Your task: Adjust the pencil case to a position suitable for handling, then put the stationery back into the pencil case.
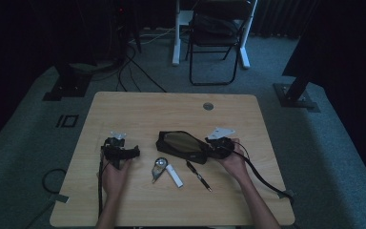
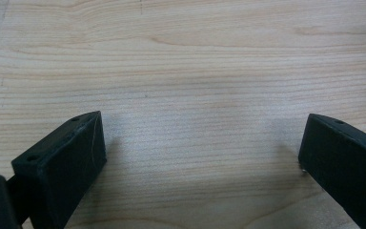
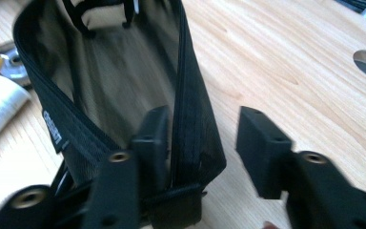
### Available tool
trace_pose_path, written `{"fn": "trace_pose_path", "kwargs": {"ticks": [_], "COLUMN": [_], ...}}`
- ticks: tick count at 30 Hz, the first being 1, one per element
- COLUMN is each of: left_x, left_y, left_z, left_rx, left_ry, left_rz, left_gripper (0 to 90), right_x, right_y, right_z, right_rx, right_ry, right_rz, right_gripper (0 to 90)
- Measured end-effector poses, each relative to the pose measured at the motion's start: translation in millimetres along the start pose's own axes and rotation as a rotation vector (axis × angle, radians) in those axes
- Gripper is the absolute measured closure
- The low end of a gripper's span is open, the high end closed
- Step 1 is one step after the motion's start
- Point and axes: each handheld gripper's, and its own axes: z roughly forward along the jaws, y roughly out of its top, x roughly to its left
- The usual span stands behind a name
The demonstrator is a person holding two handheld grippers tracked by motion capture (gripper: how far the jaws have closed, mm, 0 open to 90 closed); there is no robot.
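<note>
1. Pouch (image 1: 181,147), black with a tan lining, unzipped, lies mid-table; its right end sits at the right gripper (image 1: 220,147).
2. Right gripper view: one jaw is inside the pouch mouth (image 3: 119,81), the other outside the zipper-edged wall (image 3: 195,124). Jaws stand half apart with that wall between them; the outer pad is clear of the fabric, so no real grip.
3. Risk: if the jaws close off-centre, the thin wall may slip out or fold, and the pouch mouth collapses.
4. Risk: a pull now may drag the whole pouch over the smooth wood, since nothing pins its far end.
5. Left gripper (image 1: 119,151) rests left of the pouch, well apart; jaws wide open over bare wood, holding nothing.
6. Risk: a sliding pouch could push the pen (image 1: 198,175), white tube (image 1: 174,175) and round metal piece (image 1: 159,165) lying just in front of it.
7. Table (image 1: 138,107): light wood grain, rounded corners, cable hole (image 1: 208,106) at the far side.
8. Room: dim, grey carpet, folding chair (image 1: 217,40) behind, cables on floor, dark stand bases at both sides.
</note>
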Motion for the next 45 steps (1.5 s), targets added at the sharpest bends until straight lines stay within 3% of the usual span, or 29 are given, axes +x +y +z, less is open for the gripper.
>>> {"fn": "trace_pose_path", "kwargs": {"ticks": [8, 14, 21, 31, 40, 45], "left_x": [0.0, 0.0, 0.0, 0.0, 0.0, 0.0], "left_y": [0.0, 0.0, 0.0, 0.0, 0.0, 0.0], "left_z": [0.0, 0.0, 0.0, 0.0, 0.0, 0.0], "left_rx": [0.000, 0.000, 0.000, 0.000, 0.000, 0.000], "left_ry": [0.000, 0.000, 0.000, 0.000, 0.000, 0.000], "left_rz": [0.000, 0.000, 0.000, 0.000, 0.000, 0.000], "left_gripper": [2.2, 2.2, 2.2, 2.2, 2.2, 2.2], "right_x": [4.9, 17.1, 39.8, 51.7, 63.5, 70.1], "right_y": [10.2, 12.2, 5.5, -0.4, -6.5, -10.4], "right_z": [-19.8, -38.6, -48.3, -48.4, -42.3, -39.0], "right_rx": [-0.081, -0.129, -0.107, -0.097, -0.061, -0.056], "right_ry": [-0.028, 0.000, 0.024, 0.036, 0.060, 0.025], "right_rz": [0.011, 0.022, -0.034, -0.025, -0.044, -0.052], "right_gripper": [43.3, 44.1, 40.0, 33.9, 36.8, 41.9]}}
